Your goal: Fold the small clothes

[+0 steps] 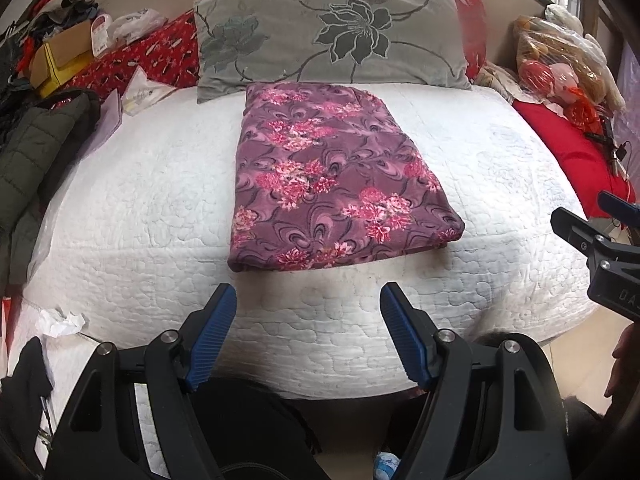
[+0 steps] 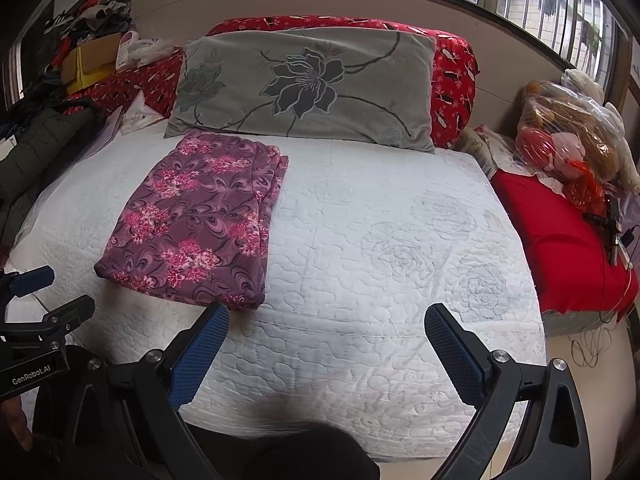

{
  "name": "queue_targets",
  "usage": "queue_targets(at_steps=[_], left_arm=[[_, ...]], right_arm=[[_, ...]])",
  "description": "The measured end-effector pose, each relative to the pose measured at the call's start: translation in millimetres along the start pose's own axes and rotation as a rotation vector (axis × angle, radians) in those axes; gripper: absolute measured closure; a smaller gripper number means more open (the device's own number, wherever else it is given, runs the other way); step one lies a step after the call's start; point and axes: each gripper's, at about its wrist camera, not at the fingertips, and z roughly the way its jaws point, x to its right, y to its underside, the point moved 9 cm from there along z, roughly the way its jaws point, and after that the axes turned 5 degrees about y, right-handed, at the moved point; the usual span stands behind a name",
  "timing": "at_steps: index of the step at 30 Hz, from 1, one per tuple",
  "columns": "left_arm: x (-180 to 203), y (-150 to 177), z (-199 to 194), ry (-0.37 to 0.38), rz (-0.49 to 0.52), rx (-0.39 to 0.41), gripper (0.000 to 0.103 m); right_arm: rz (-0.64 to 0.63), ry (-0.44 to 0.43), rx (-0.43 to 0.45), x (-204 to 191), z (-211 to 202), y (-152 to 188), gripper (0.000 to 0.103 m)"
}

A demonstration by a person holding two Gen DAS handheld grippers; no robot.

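A purple garment with pink flowers (image 1: 332,184) lies folded into a flat rectangle on the white quilted bed (image 1: 140,208), its far end near the grey pillow. In the right wrist view the garment (image 2: 200,220) lies left of centre. My left gripper (image 1: 308,296) is open and empty, held just before the garment's near edge. My right gripper (image 2: 326,316) is open and empty, over the bed's near part to the right of the garment. The right gripper shows at the right edge of the left wrist view (image 1: 600,240).
A grey flowered pillow (image 1: 328,36) leans on a red patterned bolster (image 2: 456,76) at the head of the bed. A dark green padded jacket (image 1: 36,160) lies at the left. A red cushion (image 2: 560,248) and bagged toys (image 2: 568,136) sit at the right.
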Motion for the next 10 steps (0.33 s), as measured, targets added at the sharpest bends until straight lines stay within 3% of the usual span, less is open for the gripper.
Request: queue_targets(at_steps=[10], left_arm=[[1.8,4.6,3.2,-0.012,-0.005,-0.034,0.029]], right_arm=[[-0.003,0.037,0.022,4.8,-3.7,-1.4,0.004]])
